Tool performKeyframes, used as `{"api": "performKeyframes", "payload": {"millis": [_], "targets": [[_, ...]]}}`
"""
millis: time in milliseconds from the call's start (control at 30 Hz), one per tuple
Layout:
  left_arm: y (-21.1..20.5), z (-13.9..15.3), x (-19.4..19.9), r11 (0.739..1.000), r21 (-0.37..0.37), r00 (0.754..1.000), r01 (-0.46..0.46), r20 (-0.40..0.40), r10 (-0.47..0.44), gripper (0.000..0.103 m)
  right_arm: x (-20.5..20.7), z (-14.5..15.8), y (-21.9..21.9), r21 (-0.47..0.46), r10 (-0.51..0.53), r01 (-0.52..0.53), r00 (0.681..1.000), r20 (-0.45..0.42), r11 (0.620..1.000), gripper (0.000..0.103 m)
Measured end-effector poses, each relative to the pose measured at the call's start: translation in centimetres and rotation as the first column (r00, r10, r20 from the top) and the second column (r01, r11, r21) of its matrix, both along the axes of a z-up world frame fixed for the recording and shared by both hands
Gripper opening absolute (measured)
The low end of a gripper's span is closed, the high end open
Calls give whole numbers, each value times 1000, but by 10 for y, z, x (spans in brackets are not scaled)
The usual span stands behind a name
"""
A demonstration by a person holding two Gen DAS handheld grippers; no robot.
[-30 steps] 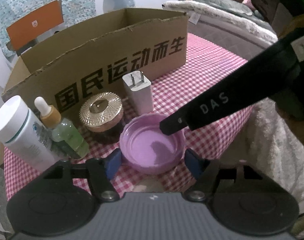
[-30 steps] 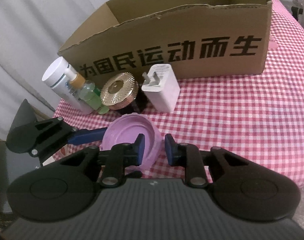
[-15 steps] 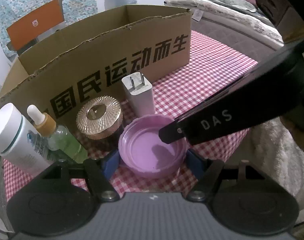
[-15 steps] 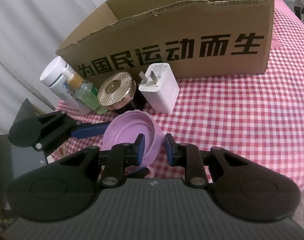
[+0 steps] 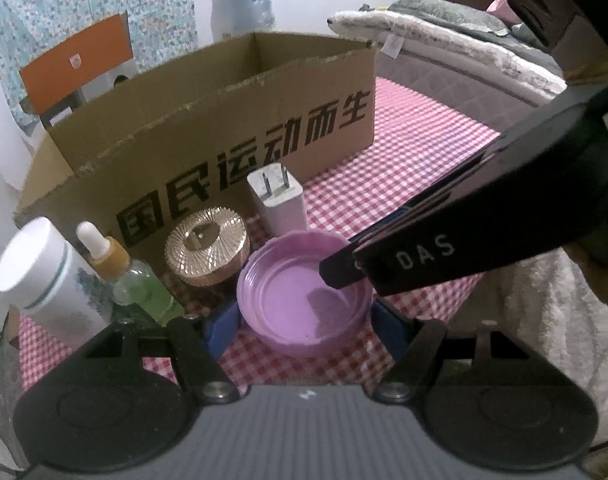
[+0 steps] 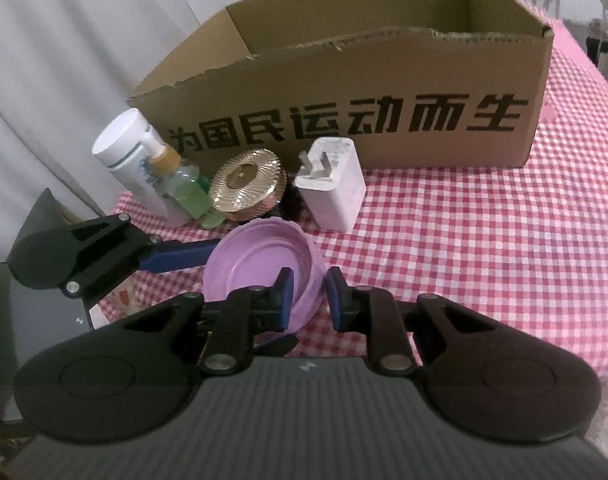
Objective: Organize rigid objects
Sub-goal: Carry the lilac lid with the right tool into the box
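A purple lid (image 5: pixel 304 300) lies upside down, lifted a little above the checked cloth. My left gripper (image 5: pixel 306 320) is shut on the purple lid across its width. My right gripper (image 6: pixel 308 300) pinches the lid's rim (image 6: pixel 308 276), one finger inside and one outside. Behind stand a white charger (image 5: pixel 277 204), a gold-capped jar (image 5: pixel 207 246), a green dropper bottle (image 5: pixel 131 280) and a white bottle (image 5: pixel 39 280). An open cardboard box (image 5: pixel 239 128) stands beyond them.
The table with the red-and-white checked cloth (image 6: pixel 484 240) extends to the right of the box. The table's near edge is just under the grippers. A bed (image 5: pixel 464 48) lies beyond, an orange chair (image 5: pixel 75 60) behind the box.
The purple lid has risen slightly with both grippers, and both have come a little closer to the box. The other objects have not moved.
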State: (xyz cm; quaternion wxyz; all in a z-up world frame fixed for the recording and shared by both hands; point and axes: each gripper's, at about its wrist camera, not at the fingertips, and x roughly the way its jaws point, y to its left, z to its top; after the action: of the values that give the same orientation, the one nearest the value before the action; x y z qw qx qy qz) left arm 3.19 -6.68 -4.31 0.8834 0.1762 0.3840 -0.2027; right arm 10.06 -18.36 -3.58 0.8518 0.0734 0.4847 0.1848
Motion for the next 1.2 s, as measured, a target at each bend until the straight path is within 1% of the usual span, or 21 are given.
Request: {"api": "performKeyframes", "payload": {"millis": [167,233,267,300,333,367,400,467,500,533,600,633,667,800,900,933,967,1000,1033,1067,1200], "targets": [[3,24,-17,1000,0,997,12,70,-12,73,-14,26,4,-12,7,-6,998,56,1000,17],[5,39,-22,1000,3,993,15,115,-15,73,-18,41,6,-14,13,-12,996,90,1000,17],[5,45,-23,1000,5,991,16,134,-16,73,-19,58,8,-16,24,-22,991,130,1000,17],[6,53,-23,1000,7,987,14,158,-15,73,-19,58,8,-16,24,-22,991,130,1000,17],[6,61,-23,1000,10,984,12,177,-14,73,-19,68,9,-17,33,-30,988,154,999,17],[8,68,-22,1000,13,980,9,197,-12,73,-14,84,11,-20,53,-50,980,194,999,17],[9,76,-20,1000,15,976,5,216,-8,73,-14,84,11,-20,53,-50,980,194,999,18],[13,90,-13,1000,17,970,-4,241,0,73,0,106,17,-28,87,-83,967,239,996,18],[14,96,-9,1000,18,968,-8,249,3,73,0,106,17,-28,87,-83,967,239,996,18],[15,102,-3,1000,22,967,-12,256,6,73,13,117,20,-28,112,-108,961,252,994,18],[18,113,10,999,31,966,-17,259,8,73,22,122,21,-24,122,-119,960,253,993,19],[19,117,18,999,34,966,-19,257,10,73,40,131,23,-18,139,-139,958,250,990,19],[21,121,27,999,37,969,-21,248,12,73,40,131,23,-18,139,-139,958,250,990,19],[28,126,78,999,28,987,-37,157,32,73,92,135,25,7,164,-169,968,190,986,19],[35,121,120,998,31,997,-45,65,43,73,140,126,26,36,166,-171,980,107,985,19],[37,119,137,998,28,998,-54,22,53,73,172,117,27,48,169,-171,985,48,984,19],[39,115,152,998,27,998,-60,-18,61,73,172,117,27,48,169,-171,985,48,984,19],[40,111,166,997,26,996,-67,-51,68,73,187,112,29,54,167,-168,986,18,984,19],[41,107,179,997,26,994,-75,-83,77,73,215,99,30,61,165,-162,986,-36,985,19],[41,101,195,996,30,990,-82,-116,85,73,215,99,30,61,165,-162,986,-36,985,19],[45,75,241,994,39,971,-103,-212,109,73,261,69,31,61,147,-140,981,-128,988,19]]}}
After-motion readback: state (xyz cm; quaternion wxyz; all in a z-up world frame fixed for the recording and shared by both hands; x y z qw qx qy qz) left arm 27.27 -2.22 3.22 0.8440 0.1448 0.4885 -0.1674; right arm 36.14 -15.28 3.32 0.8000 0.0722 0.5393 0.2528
